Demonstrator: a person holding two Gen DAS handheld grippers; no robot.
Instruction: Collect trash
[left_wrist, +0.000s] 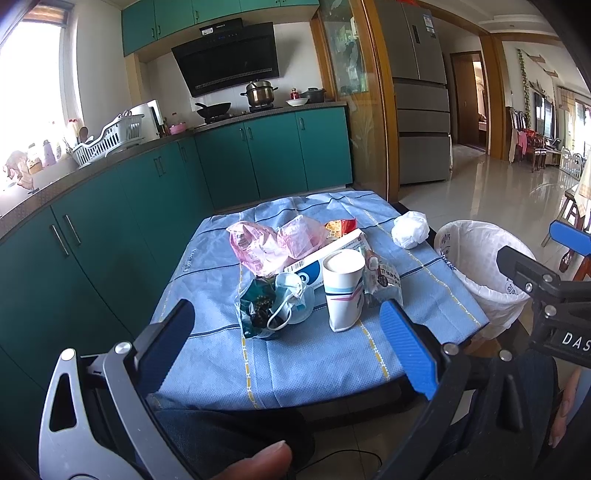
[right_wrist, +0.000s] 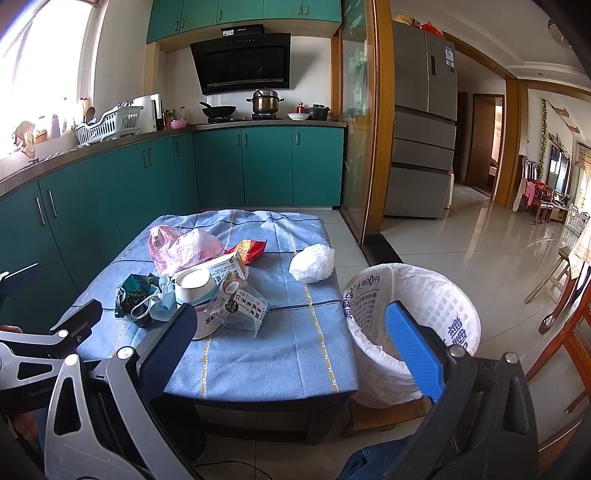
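Observation:
A small table with a blue cloth holds a pile of trash: a white paper cup, a pink plastic bag, a blue face mask, a dark green wrapper, a white carton, a snack packet, and a crumpled white bag. A bin lined with a white bag stands right of the table. My left gripper is open, empty, before the pile. My right gripper is open, empty, near the bin.
Teal kitchen cabinets run along the left and back. A grey fridge and a glass partition stand at the right, with tiled floor beyond. A wooden chair is at the far right.

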